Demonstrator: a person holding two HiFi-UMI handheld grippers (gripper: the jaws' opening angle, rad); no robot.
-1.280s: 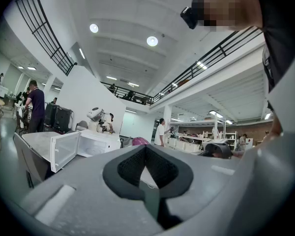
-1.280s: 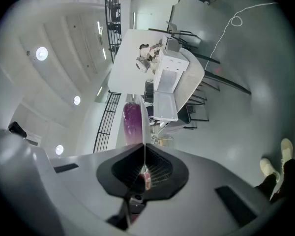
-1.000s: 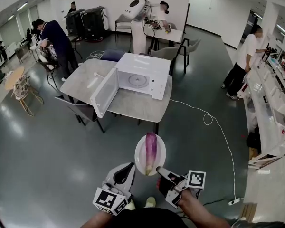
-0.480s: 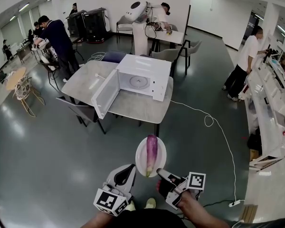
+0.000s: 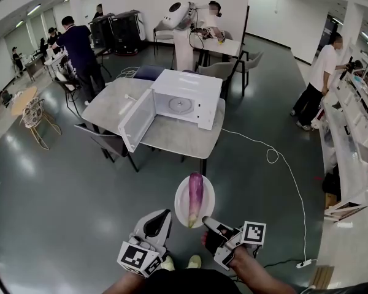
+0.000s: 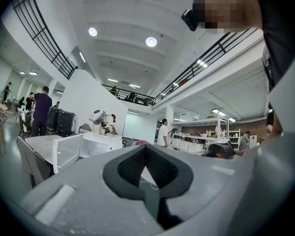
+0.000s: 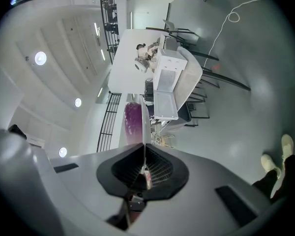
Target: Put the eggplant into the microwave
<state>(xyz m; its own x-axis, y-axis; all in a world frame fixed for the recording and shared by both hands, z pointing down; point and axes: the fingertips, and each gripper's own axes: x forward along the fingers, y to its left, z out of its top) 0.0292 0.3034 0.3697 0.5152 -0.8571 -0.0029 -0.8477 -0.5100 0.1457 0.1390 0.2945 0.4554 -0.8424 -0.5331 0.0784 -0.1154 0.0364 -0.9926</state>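
Your right gripper [image 5: 207, 221] has its fingers clenched on the rim of the white plate [image 5: 181, 204] where the eggplant [image 5: 195, 195] lies loose, glossy and probably prone to roll, well apart from the open microwave [image 5: 185, 97] on the counter [image 5: 110, 103], so carry it level; your left gripper [image 5: 164, 215] is closed on nothing.

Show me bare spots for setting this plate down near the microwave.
The tabletop left of the open microwave door is mostly bare; so is the front strip below the microwave. Its cavity holds only the turntable. A chair crowds the near-left edge.
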